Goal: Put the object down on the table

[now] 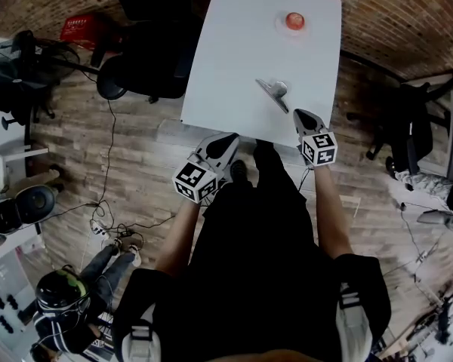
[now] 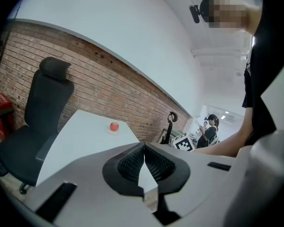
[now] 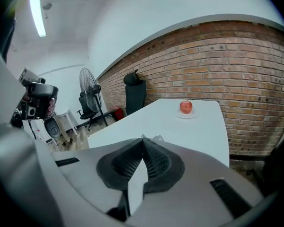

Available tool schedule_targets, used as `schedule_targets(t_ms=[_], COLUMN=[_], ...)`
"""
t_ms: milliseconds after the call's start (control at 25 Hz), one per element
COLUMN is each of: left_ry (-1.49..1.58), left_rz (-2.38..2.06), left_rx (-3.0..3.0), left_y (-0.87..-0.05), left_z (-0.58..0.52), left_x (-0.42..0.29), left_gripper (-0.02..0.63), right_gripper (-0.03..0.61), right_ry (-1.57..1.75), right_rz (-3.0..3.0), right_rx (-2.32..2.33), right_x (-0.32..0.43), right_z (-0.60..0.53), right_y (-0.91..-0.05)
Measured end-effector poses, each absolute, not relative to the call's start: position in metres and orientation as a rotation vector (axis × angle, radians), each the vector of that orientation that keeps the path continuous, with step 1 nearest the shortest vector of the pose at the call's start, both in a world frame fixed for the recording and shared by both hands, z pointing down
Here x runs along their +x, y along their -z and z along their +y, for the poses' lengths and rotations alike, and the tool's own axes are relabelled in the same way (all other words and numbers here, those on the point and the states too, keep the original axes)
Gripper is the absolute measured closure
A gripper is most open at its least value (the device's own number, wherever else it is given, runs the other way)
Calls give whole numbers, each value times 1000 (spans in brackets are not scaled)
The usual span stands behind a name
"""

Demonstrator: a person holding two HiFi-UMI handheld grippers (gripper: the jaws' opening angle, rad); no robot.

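Two grippers are showing, one in each of my hands, and both are carrying nothing. I am holding the left gripper [image 1: 225,143] just off the near edge of the white table [image 1: 234,66]. Its jaws are pressing together along one line, as the left gripper view is showing, with nothing caught between them. I am holding the right gripper [image 1: 306,118] over the near right corner of the table. Its jaws are likewise meeting tip to tip and gripping nothing.

The metal object [image 1: 274,91] is lying flat on the tabletop in the near right part, just left of and beyond the right gripper's tip, and apart from it. Neither gripper is touching it.

At the far end of the table an apple [image 1: 294,20] is sitting on a small plate [image 1: 281,27], well apart from the metal object. A black office chair [image 1: 147,59] is standing at the table's left side, and a brick wall [image 3: 236,65] is running behind the far end.
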State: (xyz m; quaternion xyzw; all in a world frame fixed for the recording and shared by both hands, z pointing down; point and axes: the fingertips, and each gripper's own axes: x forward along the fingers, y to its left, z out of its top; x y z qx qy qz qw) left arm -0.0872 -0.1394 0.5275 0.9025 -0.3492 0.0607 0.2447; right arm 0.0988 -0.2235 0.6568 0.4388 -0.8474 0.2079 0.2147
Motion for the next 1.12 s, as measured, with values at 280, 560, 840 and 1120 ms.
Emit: schedule_targets(t_ms=[280, 560, 840, 1120], left_ry=[-160, -155, -156, -154], left_rz=[-940, -923, -923, -932], left_rx=[2487, 2515, 2529, 2539], left_y=[-523, -521, -525, -527], left_z=[-122, -102, -78, -56], left_x=[-86, -88, -86, -84], left_gripper=[592, 592, 592, 592], right_gripper=[580, 580, 580, 580], right_ry=[-559, -538, -508, -492], right_rz=[-2354, -2359, -2357, -2366], right_rx=[1286, 1343, 1367, 1355], right_x=[104, 102, 111, 111], right_z=[-197, -166, -139, -112], right_y=[-639, -628, -626, -628])
